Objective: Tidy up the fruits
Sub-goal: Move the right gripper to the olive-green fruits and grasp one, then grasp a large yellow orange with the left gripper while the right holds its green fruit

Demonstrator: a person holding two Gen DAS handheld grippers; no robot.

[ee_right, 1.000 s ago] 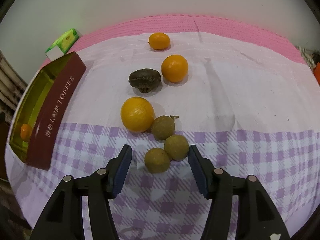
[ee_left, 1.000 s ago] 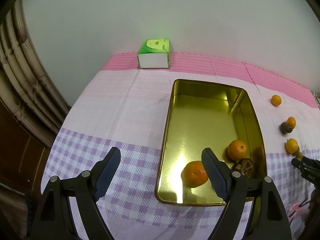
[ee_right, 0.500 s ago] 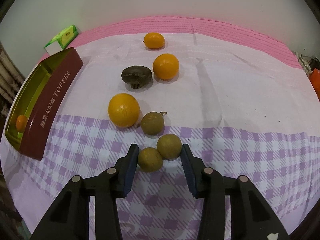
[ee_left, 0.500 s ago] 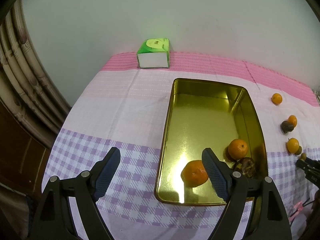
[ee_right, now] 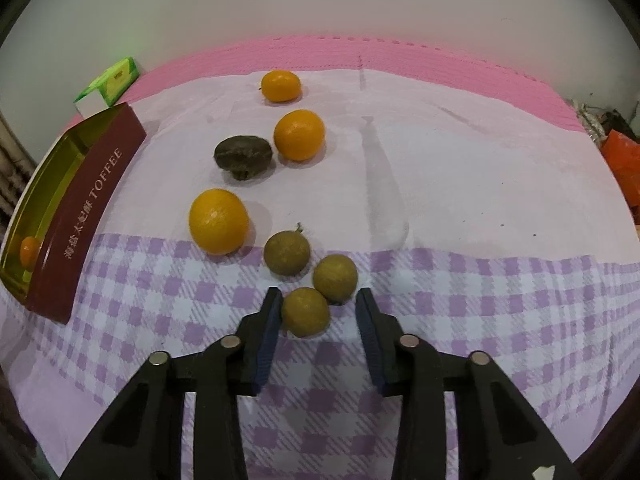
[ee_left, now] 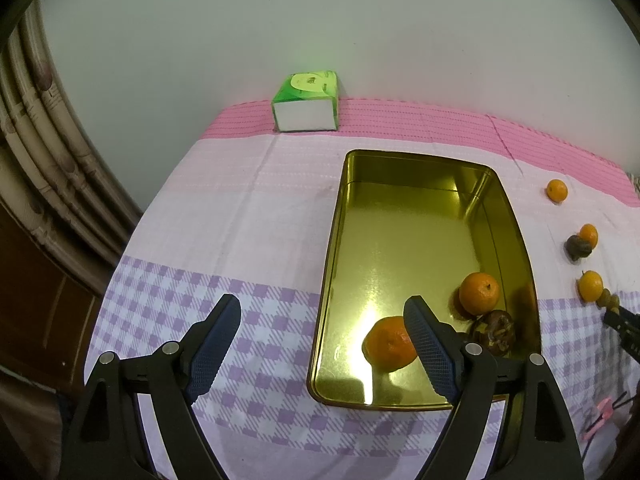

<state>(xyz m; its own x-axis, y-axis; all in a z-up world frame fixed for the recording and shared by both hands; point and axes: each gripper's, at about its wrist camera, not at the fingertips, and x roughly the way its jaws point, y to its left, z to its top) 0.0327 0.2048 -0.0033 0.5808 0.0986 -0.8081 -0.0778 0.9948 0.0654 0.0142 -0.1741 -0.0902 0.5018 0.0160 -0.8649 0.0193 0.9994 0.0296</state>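
Currently right gripper (ee_right: 316,308) jaws have just been closing around nearest brown-green fruit (ee_right: 305,312), left pad touching, right pad apart; left gripper (ee_left: 322,334) spread, empty.

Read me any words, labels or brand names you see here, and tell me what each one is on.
"TOFFEE": in pale letters on the dark red side of the tin.
Chinese characters before it on the same side: too small to read surely.
Print on the green tissue pack: a blurred logo, not readable.
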